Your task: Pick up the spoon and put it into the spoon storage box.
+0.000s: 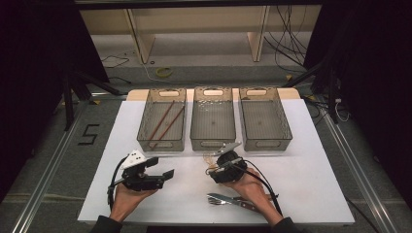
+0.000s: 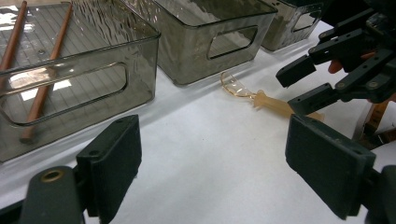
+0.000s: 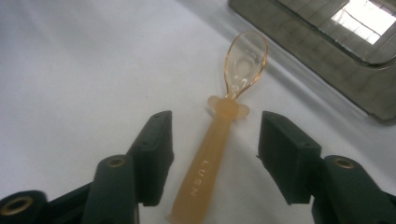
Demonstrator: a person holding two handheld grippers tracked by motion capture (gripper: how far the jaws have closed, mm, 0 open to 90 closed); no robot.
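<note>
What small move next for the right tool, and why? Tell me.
Probably close the right tool on the spoon: its handle lies on the table between the open jaws, which do not yet touch it.

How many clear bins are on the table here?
3, in a row at the table's far side: left bin holding two chopsticks, middle bin, right bin. None looks hidden.

A white rectangular table (image 1: 311,184) carries three smoky transparent plastic bins (image 1: 212,124) in a row along its far side. Just before the middle bin lies a translucent amber plastic spoon (image 3: 219,135). Near the front edge rests metal cutlery (image 1: 228,200).
</note>
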